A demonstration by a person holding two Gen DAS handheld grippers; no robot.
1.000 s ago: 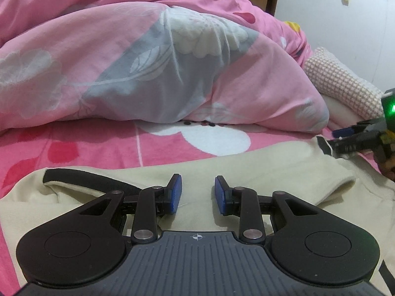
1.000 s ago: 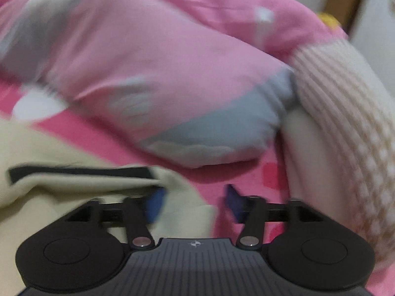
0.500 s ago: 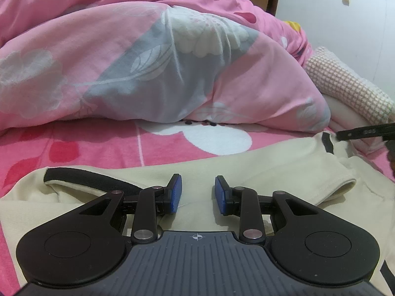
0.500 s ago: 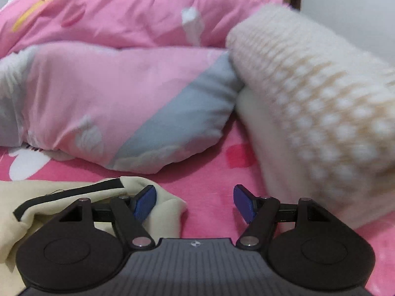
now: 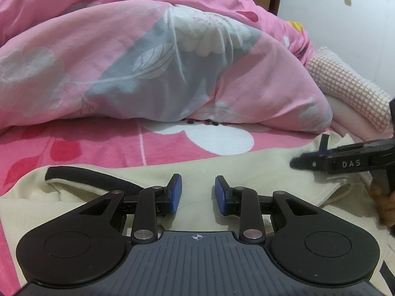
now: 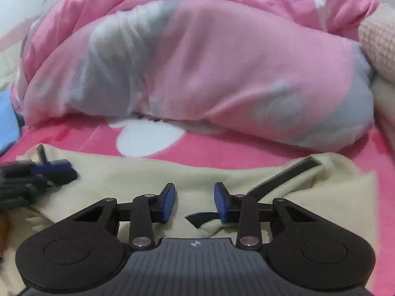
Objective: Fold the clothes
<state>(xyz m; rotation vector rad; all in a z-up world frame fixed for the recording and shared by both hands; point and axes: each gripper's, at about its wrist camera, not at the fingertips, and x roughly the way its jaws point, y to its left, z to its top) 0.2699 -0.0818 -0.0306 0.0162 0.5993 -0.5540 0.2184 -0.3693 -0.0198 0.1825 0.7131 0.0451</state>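
The cream fabric garment with black trim bands (image 5: 202,162) lay flat on the pink fleece bed sheet (image 5: 103,143), its long axis running left to right across both wrist views, in front of the heaped pink floral duvet (image 5: 153,56). The left gripper (image 5: 198,192) was low over the garment's middle with its blue-padded jaws spread and nothing between them, a black-trimmed edge (image 5: 81,176) just to its left. The right gripper (image 6: 194,201), jaws likewise spread and empty, sat over a black band (image 6: 284,175) toward the garment's right end, making it the nearer tool to that end.
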